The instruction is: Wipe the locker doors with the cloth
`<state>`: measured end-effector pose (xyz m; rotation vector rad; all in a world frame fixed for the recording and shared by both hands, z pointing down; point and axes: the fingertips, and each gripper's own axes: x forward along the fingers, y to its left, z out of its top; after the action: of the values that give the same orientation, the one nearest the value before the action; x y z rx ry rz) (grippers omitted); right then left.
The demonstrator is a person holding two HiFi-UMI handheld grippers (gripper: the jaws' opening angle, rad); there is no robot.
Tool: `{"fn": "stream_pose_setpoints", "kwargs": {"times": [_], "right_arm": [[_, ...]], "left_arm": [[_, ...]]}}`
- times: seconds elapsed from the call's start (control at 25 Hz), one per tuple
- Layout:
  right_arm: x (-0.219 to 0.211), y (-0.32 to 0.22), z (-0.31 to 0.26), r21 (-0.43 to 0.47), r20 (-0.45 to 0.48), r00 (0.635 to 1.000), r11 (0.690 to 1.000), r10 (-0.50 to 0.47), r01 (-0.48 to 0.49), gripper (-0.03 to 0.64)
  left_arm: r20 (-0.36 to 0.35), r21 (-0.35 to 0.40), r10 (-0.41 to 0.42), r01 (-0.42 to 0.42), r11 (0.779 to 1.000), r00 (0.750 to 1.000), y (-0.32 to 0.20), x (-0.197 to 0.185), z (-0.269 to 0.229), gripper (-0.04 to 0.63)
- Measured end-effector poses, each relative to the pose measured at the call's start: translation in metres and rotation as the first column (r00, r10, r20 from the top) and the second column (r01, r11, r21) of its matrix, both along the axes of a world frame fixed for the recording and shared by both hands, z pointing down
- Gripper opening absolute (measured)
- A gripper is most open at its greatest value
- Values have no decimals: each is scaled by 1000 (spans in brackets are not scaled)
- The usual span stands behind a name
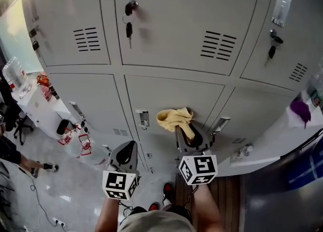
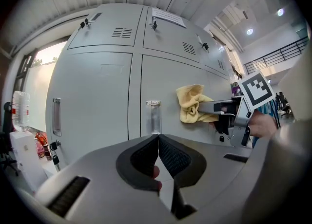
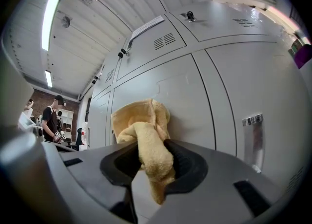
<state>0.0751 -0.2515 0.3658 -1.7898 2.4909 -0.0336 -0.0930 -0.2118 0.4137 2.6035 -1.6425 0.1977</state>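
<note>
A yellow cloth (image 1: 175,118) is bunched against a lower grey locker door (image 1: 171,95). My right gripper (image 1: 187,136) is shut on the cloth (image 3: 146,145) and holds it to that door. The left gripper view shows the same cloth (image 2: 191,102) pressed on the door to the right of a metal handle (image 2: 153,117). Lower left of the cloth, my left gripper (image 1: 126,151) hangs a short way off the lockers. Its jaws (image 2: 158,156) meet with nothing between them.
Grey lockers fill the view; keys (image 1: 129,28) hang from upper locks and recessed handles (image 1: 143,119) sit on the lower doors. A white table (image 1: 38,106) with bottles stands left, a white shelf (image 1: 282,135) right. A person (image 3: 51,121) stands far left.
</note>
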Motion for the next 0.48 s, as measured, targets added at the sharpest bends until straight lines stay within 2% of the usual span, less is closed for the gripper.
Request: {"fn": "stream_pose_setpoints", "kwargs": {"times": [0.48], "right_arm": [[49, 8, 7, -12, -30, 994, 994, 106, -107, 130]], "left_arm": [[0, -2, 80, -80, 997, 997, -2, 32, 0, 23]]}}
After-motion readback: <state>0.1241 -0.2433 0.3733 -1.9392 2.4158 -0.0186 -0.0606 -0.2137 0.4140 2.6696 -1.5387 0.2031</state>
